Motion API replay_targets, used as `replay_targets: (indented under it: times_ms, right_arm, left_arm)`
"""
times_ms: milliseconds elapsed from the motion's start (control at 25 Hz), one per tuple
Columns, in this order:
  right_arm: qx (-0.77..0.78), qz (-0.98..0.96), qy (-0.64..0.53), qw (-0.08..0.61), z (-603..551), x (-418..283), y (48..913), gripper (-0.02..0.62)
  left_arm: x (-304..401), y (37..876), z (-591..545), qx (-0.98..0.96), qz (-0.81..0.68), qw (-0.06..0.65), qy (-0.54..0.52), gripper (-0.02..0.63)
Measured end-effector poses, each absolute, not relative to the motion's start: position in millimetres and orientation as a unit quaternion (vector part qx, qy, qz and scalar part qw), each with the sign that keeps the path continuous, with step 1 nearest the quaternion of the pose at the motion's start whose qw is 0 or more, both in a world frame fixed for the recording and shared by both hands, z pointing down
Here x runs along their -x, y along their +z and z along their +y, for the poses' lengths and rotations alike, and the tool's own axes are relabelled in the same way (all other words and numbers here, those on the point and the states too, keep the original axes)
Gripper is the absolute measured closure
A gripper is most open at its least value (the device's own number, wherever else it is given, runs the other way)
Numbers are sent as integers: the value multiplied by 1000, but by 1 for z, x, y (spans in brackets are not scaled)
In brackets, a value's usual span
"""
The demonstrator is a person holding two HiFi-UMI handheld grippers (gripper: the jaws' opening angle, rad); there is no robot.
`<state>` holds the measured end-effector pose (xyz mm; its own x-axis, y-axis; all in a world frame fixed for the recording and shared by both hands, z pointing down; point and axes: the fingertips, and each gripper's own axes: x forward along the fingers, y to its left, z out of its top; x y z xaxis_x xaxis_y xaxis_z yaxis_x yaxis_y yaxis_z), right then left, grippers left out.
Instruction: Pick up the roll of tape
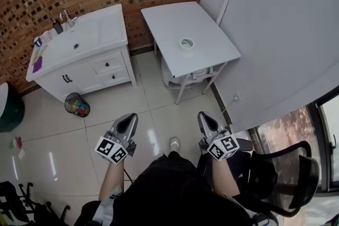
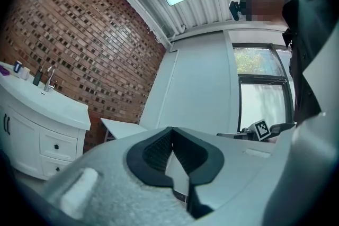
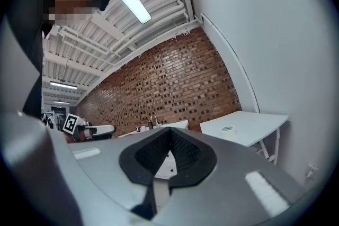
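The roll of tape is a pale ring lying flat near the middle of the white table, far ahead of both grippers. In the right gripper view the tape shows small on the table top. My left gripper and right gripper hang side by side over the tiled floor, well short of the table, both pointing level. The left gripper has its pads together with nothing between them. The right gripper is shut and empty too.
A white sink cabinet stands left of the table against the brick wall, with small items on its top. A mesh waste bin sits on the floor before it. A grey wall runs along the right, and an office chair is behind at the right.
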<state>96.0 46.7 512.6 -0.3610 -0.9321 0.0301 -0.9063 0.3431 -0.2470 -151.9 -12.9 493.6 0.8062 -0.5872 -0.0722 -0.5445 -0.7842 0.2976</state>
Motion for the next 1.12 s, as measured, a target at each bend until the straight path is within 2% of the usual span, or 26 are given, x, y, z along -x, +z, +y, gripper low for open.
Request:
replay_targets:
  times_ms: [560, 1120]
  right_arm:
    - [551, 824, -117, 65, -71, -199, 518, 589]
    - [547, 825, -132, 51, -120, -227, 533, 589]
  left_arm:
    - [48, 492, -121, -938, -311, 134, -78, 604]
    - [13, 515, -172, -936, -309, 152, -67, 604]
